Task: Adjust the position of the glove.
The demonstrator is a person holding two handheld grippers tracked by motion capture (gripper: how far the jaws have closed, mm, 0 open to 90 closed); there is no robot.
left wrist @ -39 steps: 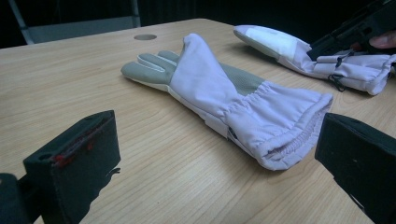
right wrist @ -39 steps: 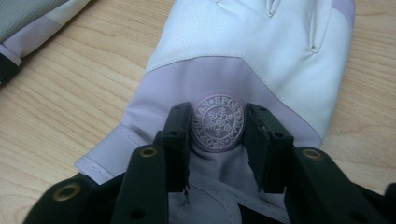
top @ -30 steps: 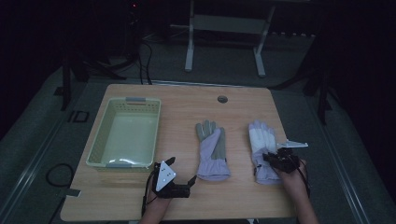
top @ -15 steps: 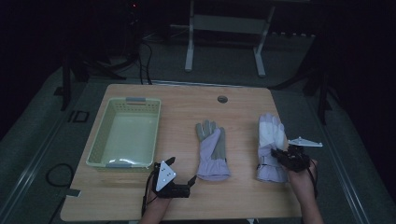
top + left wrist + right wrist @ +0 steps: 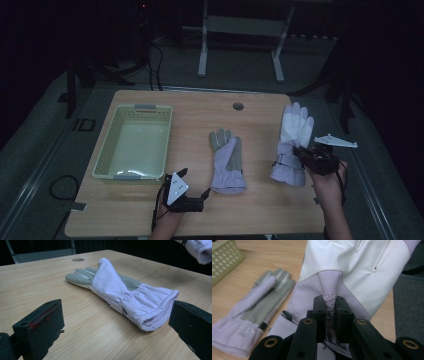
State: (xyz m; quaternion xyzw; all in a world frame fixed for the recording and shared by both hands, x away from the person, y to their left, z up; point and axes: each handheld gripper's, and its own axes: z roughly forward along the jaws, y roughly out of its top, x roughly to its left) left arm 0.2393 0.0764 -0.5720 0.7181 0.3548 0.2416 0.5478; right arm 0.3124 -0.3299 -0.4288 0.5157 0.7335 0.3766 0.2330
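The right tongs (image 5: 300,152) were clamped on a fold of the white glove (image 5: 294,140) near its wrist end. In the right gripper view the two jaws stood pressed together on a pinched ridge of lilac fabric, with a printed tag caught between them (image 5: 329,306). The white glove hung from this grip at the right side of the table (image 5: 200,107), palm section and fingers pointing away from the person, cuff end toward the person. In the high view its fingertips lay near the far right edge of the table; whether the glove rested fully on the surface or was partly lifted could not be told.

The left tongs (image 5: 192,187) rested at the near edge of the table, jaws spread wide with nothing between them. In the left gripper view the two black jaws stood well apart at the bottom corners, and the grey-palmed glove (image 5: 120,290) lay on the table beyond them, flat on the wood, cuff toward the tongs and fingers pointing away. Its gathered lilac cuff lay nearer the right-hand jaw in that view but did not touch it.

In the high view the grey-palmed glove (image 5: 227,162) lay near the middle of the table, between the basket (image 5: 107,160) and the white glove. The basket stood on the left part of the table, pale green with perforated walls, just beyond the left tongs. A round grommet hole (image 5: 238,106) sat in the table near its far edge
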